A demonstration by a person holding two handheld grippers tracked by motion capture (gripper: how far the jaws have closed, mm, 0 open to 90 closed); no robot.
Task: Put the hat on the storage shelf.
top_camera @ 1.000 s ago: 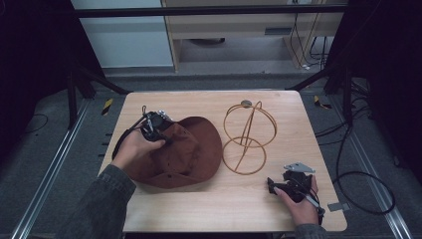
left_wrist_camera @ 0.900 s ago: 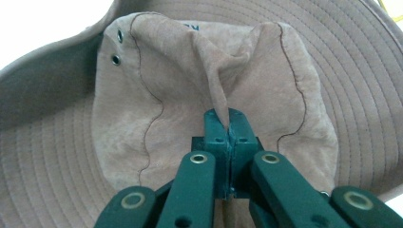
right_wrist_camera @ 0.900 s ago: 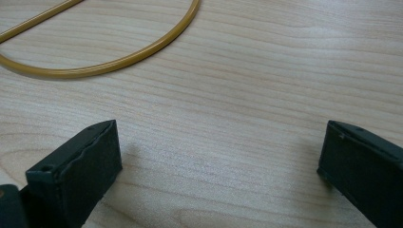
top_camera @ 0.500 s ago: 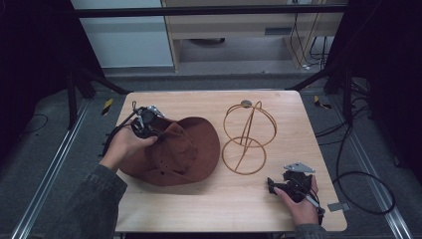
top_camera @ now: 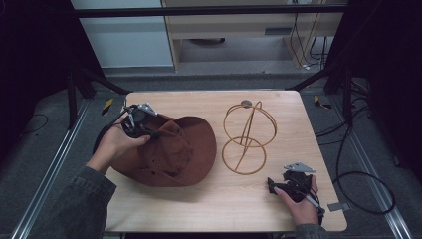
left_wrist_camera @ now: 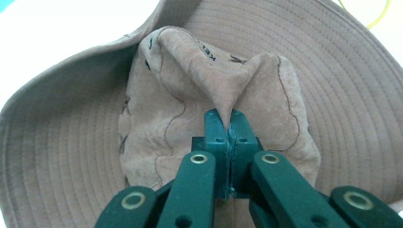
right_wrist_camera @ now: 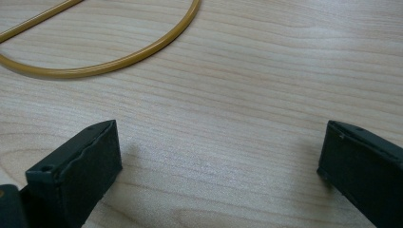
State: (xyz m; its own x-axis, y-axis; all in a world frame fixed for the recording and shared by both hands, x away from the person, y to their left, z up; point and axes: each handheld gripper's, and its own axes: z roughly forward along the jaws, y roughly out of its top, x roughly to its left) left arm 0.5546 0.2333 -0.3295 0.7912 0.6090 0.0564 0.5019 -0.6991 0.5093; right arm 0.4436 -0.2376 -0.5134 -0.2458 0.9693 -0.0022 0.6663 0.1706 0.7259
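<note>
High view: brown wide-brimmed fabric hat (top_camera: 171,152) on wooden counter (top_camera: 209,219), beside gold wire hat stand (top_camera: 249,137).
Left tool (left_wrist_camera: 229,124): clamped on crown fold.
Right tool (right_wrist_camera: 218,156): wide, empty.
Left: probably hat onto stand.

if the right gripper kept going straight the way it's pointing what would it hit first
Probably the base ring of the wire hat stand: the open right gripper faces it over bare table, though depth is hard to judge.

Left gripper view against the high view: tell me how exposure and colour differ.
Left gripper view: bright, table blown out to white, hat pale tan, sharp stitching. High view: dim, surroundings near black, hat dark rust-brown, soft detail. Right gripper view: evenly lit wood grain, table slightly glossy.
</note>
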